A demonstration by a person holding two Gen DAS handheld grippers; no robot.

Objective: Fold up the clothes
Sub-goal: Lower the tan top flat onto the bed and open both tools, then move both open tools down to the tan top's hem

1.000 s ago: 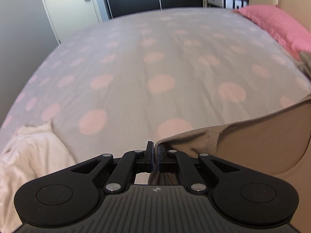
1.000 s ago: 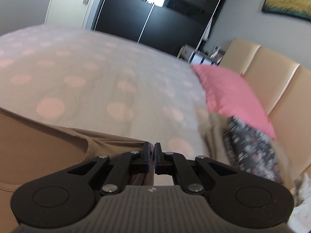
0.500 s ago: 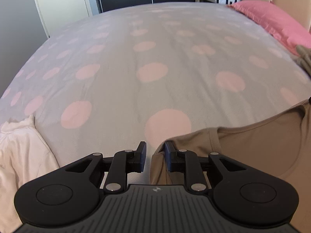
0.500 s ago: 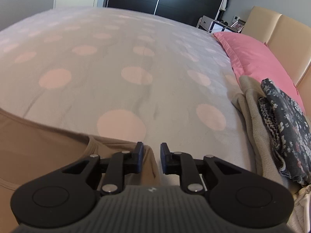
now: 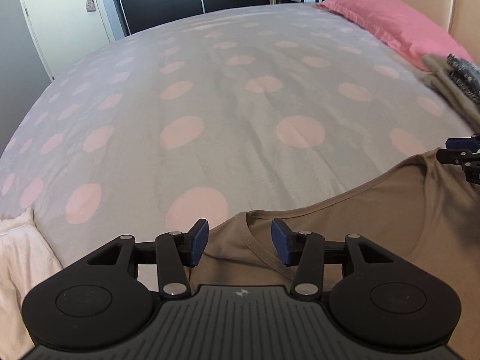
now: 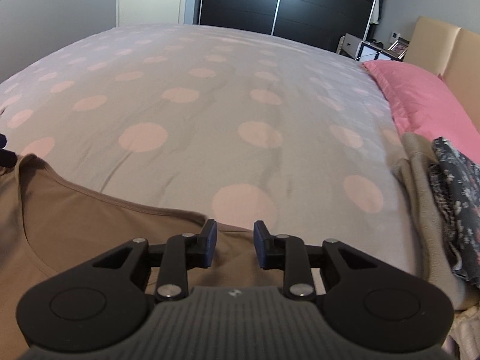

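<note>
You are holding the left gripper (image 5: 238, 241) with its jaws spread wide and gripping nothing; the brown top (image 5: 375, 219) is lying flat on the bedspread (image 5: 210, 105) right under and ahead of the fingers, its neckline running off to the tool's right. Your right gripper (image 6: 234, 247) is also standing open and empty, its fingers hovering over the top's (image 6: 90, 219) other shoulder edge. A white garment (image 5: 21, 258) is lying bunched to the left gripper's left. To the right gripper's right, a beige garment (image 6: 420, 186) and a dark flowered one (image 6: 456, 186) are sitting stacked, just in front of a pink pillow (image 6: 426, 102).
</note>
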